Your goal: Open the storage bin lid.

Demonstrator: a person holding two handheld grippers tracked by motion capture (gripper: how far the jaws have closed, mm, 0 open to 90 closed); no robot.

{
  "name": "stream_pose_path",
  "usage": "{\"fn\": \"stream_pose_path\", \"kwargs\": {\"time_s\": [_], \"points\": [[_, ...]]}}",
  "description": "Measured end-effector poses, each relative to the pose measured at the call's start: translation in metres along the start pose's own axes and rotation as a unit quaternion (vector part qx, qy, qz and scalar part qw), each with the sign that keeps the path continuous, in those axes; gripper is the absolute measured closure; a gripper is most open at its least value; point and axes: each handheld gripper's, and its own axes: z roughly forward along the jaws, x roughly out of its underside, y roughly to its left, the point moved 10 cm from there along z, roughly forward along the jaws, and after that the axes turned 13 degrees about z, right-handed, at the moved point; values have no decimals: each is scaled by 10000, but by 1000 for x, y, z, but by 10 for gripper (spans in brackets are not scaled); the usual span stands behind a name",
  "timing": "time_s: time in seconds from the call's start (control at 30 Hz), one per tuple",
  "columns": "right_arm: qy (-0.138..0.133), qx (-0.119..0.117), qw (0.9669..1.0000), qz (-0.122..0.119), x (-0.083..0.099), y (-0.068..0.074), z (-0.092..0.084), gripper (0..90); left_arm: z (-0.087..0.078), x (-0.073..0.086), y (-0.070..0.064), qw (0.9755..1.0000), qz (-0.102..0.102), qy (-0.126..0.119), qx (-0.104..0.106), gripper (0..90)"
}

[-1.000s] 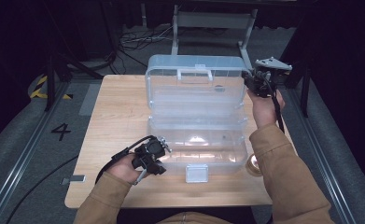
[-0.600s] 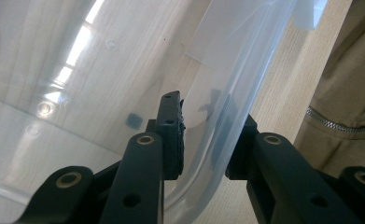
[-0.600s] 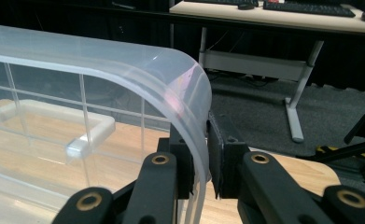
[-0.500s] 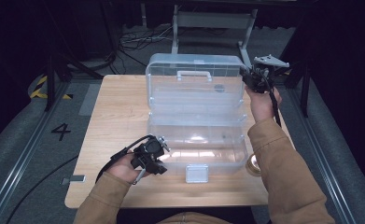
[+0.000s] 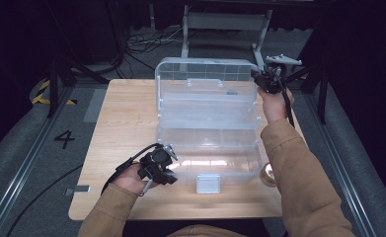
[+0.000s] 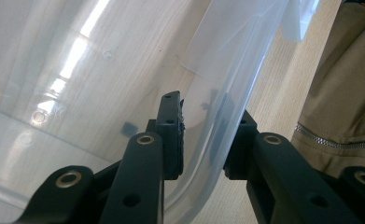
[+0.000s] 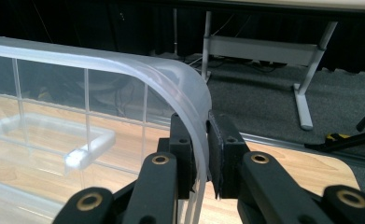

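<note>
A clear plastic storage box point(image 5: 208, 158) stands on the wooden table point(image 5: 126, 128) with its lid point(image 5: 205, 94) raised upright behind it. A white latch point(image 5: 208, 182) hangs at the box's front. My left gripper point(image 5: 168, 170) is at the front left corner, one jaw inside and one outside, shut on the box wall point(image 6: 217, 93). The same grip shows close up, with the left gripper point(image 6: 204, 135) astride the curved wall. My right gripper point(image 5: 259, 79) is shut on the lid's top right corner. Close up, the right gripper point(image 7: 201, 140) pinches the lid's rounded rim point(image 7: 189, 88); the lid's handle point(image 7: 87, 144) lies beyond.
A small round brownish object point(image 5: 268, 174) sits by the box's front right corner, partly behind the sleeve. A metal stand point(image 5: 225, 22) and cables lie on the floor behind the table. A floor mark "4" point(image 5: 64, 138) is at the left.
The right gripper has shifted slightly left with the lid's corner, and the lid stands a little more upright. The left gripper has kept still on the box wall.
</note>
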Motion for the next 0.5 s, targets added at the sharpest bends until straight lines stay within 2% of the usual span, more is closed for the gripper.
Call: {"fn": "stream_pose_path", "kwargs": {"time_s": [0.1, 0.5], "points": [[40, 40, 10000, -48, 0, -1, 4, 812, 0, 0, -1, 10000, -41, -22, -5, 733], [139, 12, 9999, 18, 3, -6, 20, 815, 0, -1, -1, 9999, -4, -124, -38, 733]]}}
